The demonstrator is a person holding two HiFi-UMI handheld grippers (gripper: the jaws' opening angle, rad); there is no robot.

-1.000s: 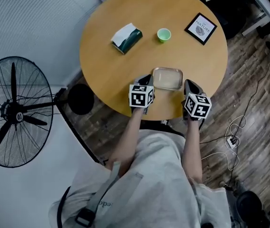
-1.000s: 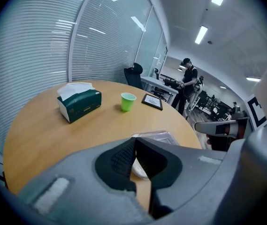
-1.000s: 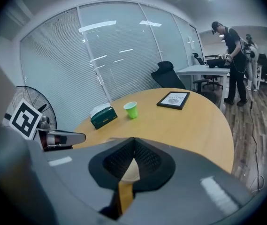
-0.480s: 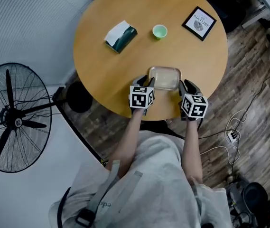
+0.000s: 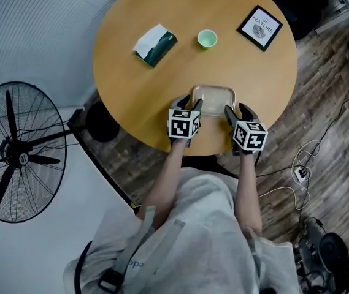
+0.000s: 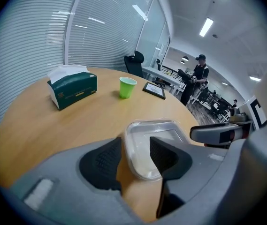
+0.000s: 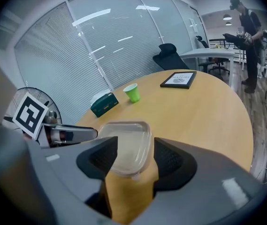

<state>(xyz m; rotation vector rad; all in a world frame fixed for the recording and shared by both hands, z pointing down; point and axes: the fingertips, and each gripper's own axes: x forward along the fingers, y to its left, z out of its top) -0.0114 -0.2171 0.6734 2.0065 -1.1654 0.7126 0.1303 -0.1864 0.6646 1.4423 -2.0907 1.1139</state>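
Container (image 5: 214,98) — its near rim lies between the spread jaws of both left gripper (image 6: 135,146) and right gripper (image 7: 134,150).

The table (image 5: 143,90) is finished as smooth wood-look board with a soft sheen. The tub (image 5: 214,100) at its near edge is made of clear, glossy plastic. The cup (image 5: 207,38) is seen as matt green, the box (image 5: 156,45) as printed card with white tissue paper. The left gripper (image 6: 135,156) and right gripper (image 7: 134,158) are shelled in matt grey plastic, with black ribbed pads (image 6: 102,163).
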